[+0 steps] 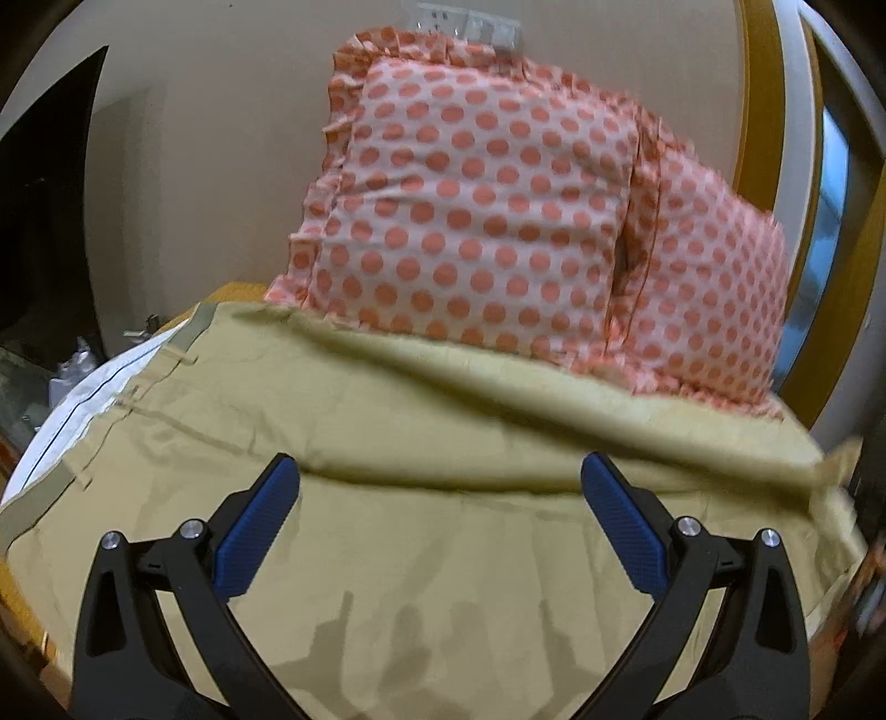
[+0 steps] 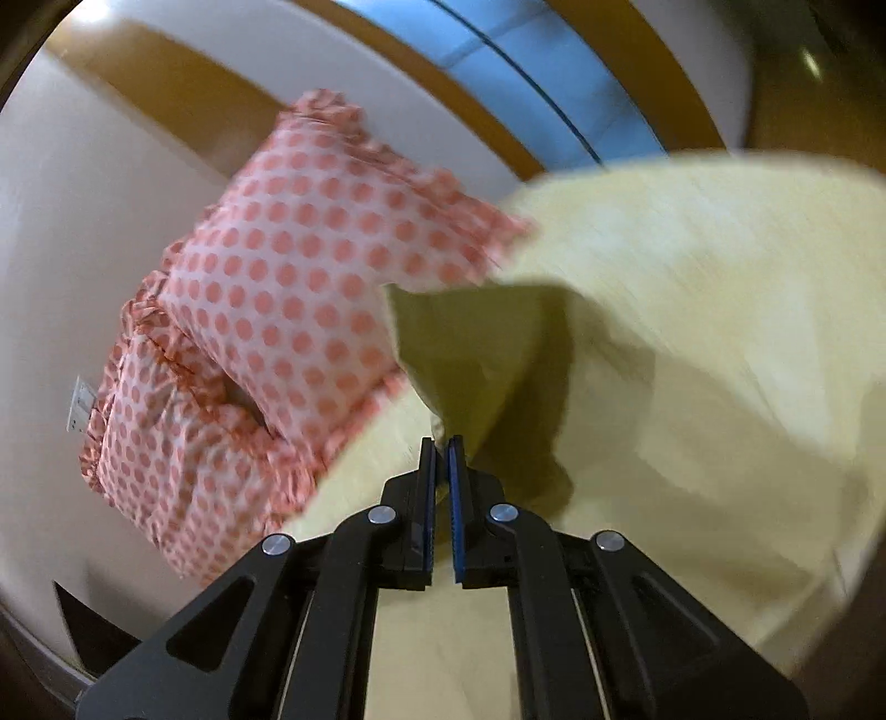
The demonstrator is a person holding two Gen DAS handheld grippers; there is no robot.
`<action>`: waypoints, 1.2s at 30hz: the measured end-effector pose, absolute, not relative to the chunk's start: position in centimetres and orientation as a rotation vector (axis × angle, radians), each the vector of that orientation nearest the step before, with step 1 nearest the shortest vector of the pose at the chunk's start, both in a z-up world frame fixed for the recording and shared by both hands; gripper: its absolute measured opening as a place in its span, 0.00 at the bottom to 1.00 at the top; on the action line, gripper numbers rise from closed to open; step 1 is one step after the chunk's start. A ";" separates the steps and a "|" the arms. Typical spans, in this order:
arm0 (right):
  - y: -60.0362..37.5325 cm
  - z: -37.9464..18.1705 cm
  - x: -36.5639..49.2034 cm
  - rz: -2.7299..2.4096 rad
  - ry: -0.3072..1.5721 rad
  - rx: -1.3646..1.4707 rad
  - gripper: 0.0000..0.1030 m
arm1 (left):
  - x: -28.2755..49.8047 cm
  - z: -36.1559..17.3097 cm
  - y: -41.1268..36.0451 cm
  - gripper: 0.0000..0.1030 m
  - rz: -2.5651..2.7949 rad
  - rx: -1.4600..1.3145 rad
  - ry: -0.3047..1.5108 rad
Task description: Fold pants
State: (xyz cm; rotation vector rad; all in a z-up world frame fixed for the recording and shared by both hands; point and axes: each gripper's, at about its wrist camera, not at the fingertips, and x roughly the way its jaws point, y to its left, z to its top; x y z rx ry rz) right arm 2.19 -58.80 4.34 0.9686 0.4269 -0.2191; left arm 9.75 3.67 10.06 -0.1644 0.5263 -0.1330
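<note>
Black-framed left tool (image 1: 440, 476), blue pads (image 1: 257, 531), spread wide at the bottom of the left wrist view, holding nothing, poised over the cloth.

Pants (image 1: 421, 531), khaki, one pair: laid flat across the lower half of that frame. Waistband with belt loops at the left edge; pale inner lining (image 1: 83, 399) showing there. A long raised fold runs from centre left toward the right edge.

Pillows (image 1: 470, 221), two, white with coral polka dots and ruffled trim: propped against the wall in the upper centre, their lower edges meeting the far side of the pants.

Wall plate (image 1: 465, 25), white, top centre, behind the pillows; its markings are too blurred to read. No brand, label or legible writing on any item.

Right tool (image 2: 441, 443), pads pressed together on a lifted edge of the pants (image 2: 664, 343) at the centre of the right wrist view. The cloth sweeps up and to the right, motion-blurred, so which part is pinched is possibly a leg end, not certain. Pillows (image 2: 277, 310) at centre left.
</note>
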 end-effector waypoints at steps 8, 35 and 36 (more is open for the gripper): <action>-59.3 1.4 1.7 -0.269 0.526 1.072 0.31 | 15.5 9.5 6.0 0.98 -0.164 -0.245 0.638; -62.7 4.9 -2.2 -0.208 0.294 0.974 0.02 | 12.5 10.3 11.1 0.07 -0.137 -0.439 0.704; -62.8 4.5 -2.8 -0.221 0.302 0.972 0.02 | 9.5 9.6 11.1 0.07 -0.126 -0.427 0.713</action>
